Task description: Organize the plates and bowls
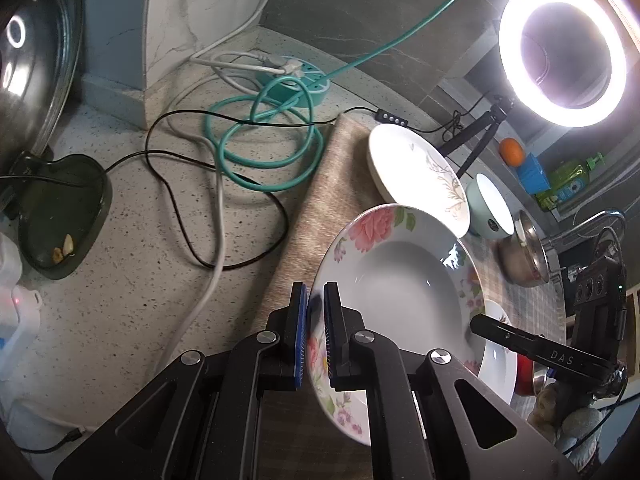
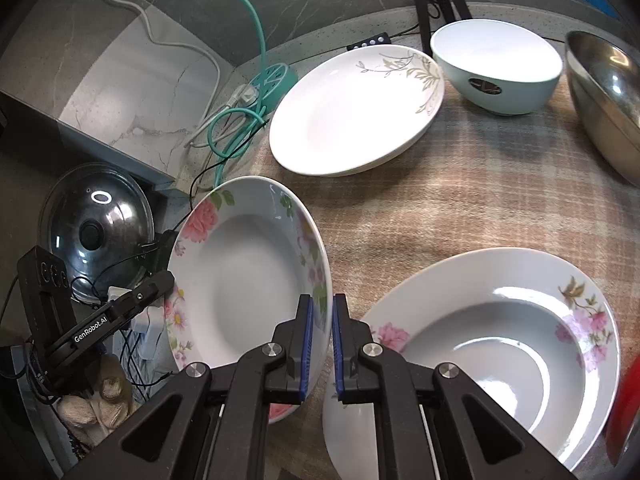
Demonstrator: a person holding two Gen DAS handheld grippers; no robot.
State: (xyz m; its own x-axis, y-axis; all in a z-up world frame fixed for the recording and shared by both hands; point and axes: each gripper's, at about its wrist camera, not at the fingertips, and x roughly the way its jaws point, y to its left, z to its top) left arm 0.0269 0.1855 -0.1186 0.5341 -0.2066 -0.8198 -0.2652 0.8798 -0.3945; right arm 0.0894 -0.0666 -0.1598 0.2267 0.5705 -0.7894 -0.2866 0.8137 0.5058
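Got both hand-held grippers clamped on the white deep plate w/ pink rose rim [image 2: 244, 276]: left hand-held gripper [image 1: 316, 332] pinches one edge, right hand-held gripper [image 2: 320, 344] the opposite. It's tilted, lifted off the beige plaid cloth [image 2: 460, 208] on the table, next to a second pink-flowered deep plate [image 2: 496, 356].

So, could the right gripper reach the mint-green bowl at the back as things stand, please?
Probably not yet: the right gripper is shut on the rim of the rose plate, as is the left gripper. The cloth up to the mint-green bowl looks clear, though.
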